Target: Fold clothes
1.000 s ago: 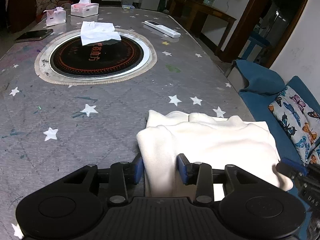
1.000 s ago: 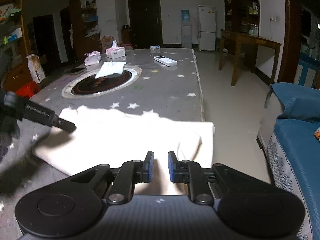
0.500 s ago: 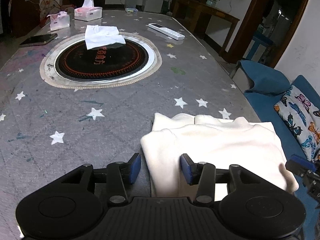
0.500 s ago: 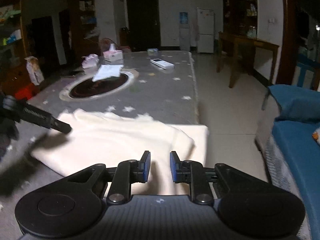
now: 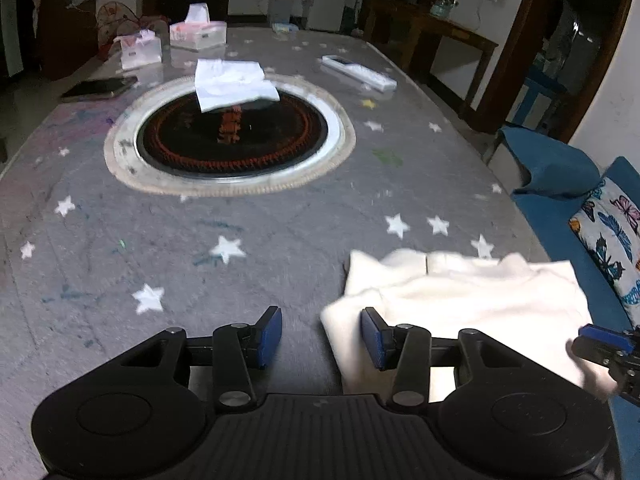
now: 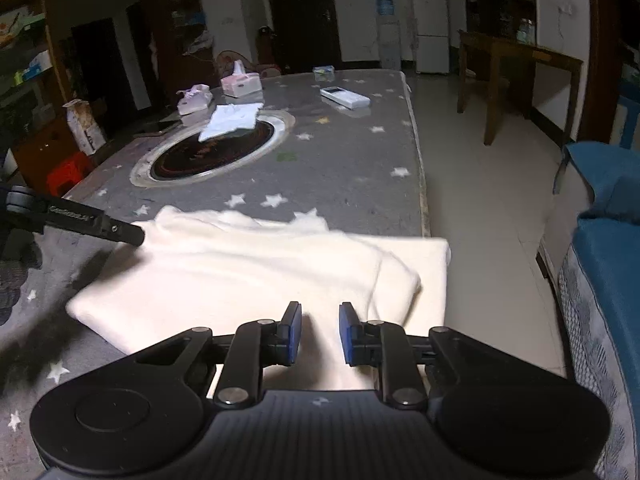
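The cream garment [image 5: 460,304] lies folded into a compact, layered rectangle at the near right corner of the star-patterned surface [image 5: 200,240], with its right edge overhanging the surface's rim in the right wrist view. At least 2 layers are visible: an upper fold resting on a wider lower panel.

Left gripper [image 5: 321,336]: its fingers have just been opening, and they stand apart with a clear gap. The garment's left corner sits between them but touches only the right-hand pad; the left-hand pad is over bare surface. Judged released, not gripping.

Right gripper [image 6: 319,332]: fingers narrowly parted, cloth visible beneath and between them, yet neither pad appears to press on it. Judged not gripping.

Assessment: the main folds on this garment appear complete, and both grippers seem to be letting go. Remaining work, as far as visible: the overhanging edge may need squaring up or the bundle shifting fully onto the surface. A second white cloth [image 5: 234,84] rests on the far rim of the round cooktop inset [image 5: 240,148]; whether it is part of the task cannot be told.

Elsewhere on the surface, well apart from the garment: 2 tissue boxes [image 5: 198,34], a remote control [image 5: 360,74], and a phone [image 5: 98,88].
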The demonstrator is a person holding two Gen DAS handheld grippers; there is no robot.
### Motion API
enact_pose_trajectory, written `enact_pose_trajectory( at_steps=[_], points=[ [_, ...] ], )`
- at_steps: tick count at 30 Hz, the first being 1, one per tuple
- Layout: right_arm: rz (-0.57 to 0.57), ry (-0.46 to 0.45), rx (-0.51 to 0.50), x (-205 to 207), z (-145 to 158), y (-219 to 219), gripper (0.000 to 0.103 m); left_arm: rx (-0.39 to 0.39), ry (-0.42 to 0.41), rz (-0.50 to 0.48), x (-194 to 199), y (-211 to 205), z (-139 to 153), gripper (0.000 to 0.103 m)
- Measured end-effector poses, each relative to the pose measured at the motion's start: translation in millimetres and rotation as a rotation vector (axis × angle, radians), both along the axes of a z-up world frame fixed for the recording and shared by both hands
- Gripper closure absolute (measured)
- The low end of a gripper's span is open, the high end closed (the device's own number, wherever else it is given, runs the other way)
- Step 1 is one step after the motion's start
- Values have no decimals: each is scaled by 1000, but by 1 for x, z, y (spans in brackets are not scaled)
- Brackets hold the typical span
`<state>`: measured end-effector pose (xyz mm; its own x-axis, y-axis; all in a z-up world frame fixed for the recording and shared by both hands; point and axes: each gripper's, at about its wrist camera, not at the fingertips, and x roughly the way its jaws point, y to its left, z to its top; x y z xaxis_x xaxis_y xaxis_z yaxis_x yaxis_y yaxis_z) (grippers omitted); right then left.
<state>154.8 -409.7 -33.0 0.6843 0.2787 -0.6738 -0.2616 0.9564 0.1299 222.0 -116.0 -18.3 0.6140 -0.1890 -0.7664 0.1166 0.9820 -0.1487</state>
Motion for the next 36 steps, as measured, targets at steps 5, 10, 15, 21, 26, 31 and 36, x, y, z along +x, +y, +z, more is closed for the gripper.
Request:
enact_pose_trajectory(
  at_steps=[5,10,15,21,26,31,36],
  points=[
    [28,-20,0,16,16,4,84,-8,-45,-56,3,-16,15,58],
    [40,0,-7,37,11,10,84,-35,-26,-152,11,-43,11,71],
    [35,16,11,54,1,14,84,-34,-5,-205,26,-63,-2,75],
    [23,27,12,66,-13,18,84,-18,12,-206,39,-71,-15,75],
    [24,22,-4,69,-17,19,84,-8,7,-212,41,-72,-18,74],
    [38,-20,-24,64,-8,24,82,5,2,-214,41,-75,-18,73],
    [49,-9,-25,68,-12,31,82,9,1,-212,41,-76,-18,73]
  ],
)
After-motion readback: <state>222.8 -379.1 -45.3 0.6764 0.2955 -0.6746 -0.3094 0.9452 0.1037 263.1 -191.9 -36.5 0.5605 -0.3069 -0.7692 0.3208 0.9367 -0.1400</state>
